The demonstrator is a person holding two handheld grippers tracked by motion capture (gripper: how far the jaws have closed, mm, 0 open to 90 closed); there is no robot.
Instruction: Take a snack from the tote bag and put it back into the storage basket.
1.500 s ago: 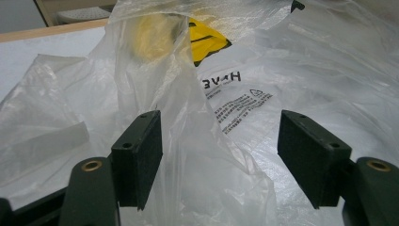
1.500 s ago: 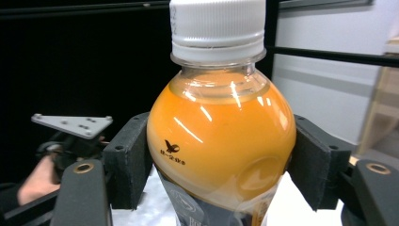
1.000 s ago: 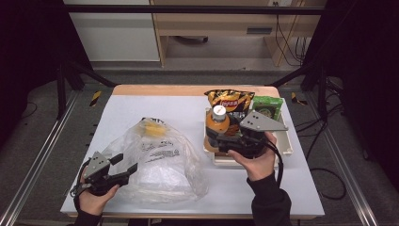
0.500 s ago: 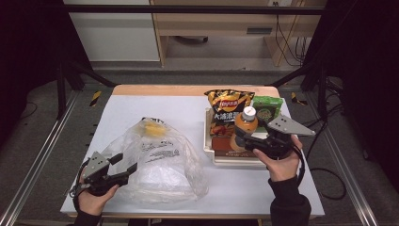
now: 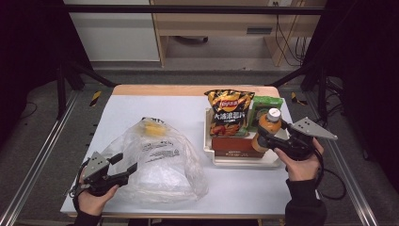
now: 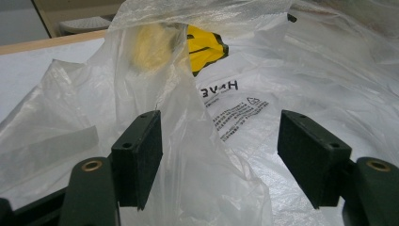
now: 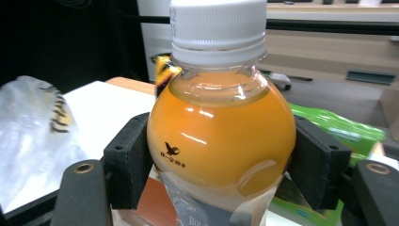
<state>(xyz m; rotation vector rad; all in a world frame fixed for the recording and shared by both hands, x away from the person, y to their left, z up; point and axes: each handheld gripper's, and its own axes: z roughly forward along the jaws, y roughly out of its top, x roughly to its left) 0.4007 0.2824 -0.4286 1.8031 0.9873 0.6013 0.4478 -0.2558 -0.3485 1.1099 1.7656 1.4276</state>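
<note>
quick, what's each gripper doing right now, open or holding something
Left gripper: open, jaws wide apart around a fold of the clear plastic bag, pads not pressing it.
Right gripper: shut on the orange drink bottle.

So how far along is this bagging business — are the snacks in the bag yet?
Barely started. One yellow item already shows inside the clear plastic bag. The right claw grips the orange drink bottle over the white tray. The left claw stands open at the bag's edge with a fold of film between its jaws. The chip bag and green packet wait in the tray.
</note>
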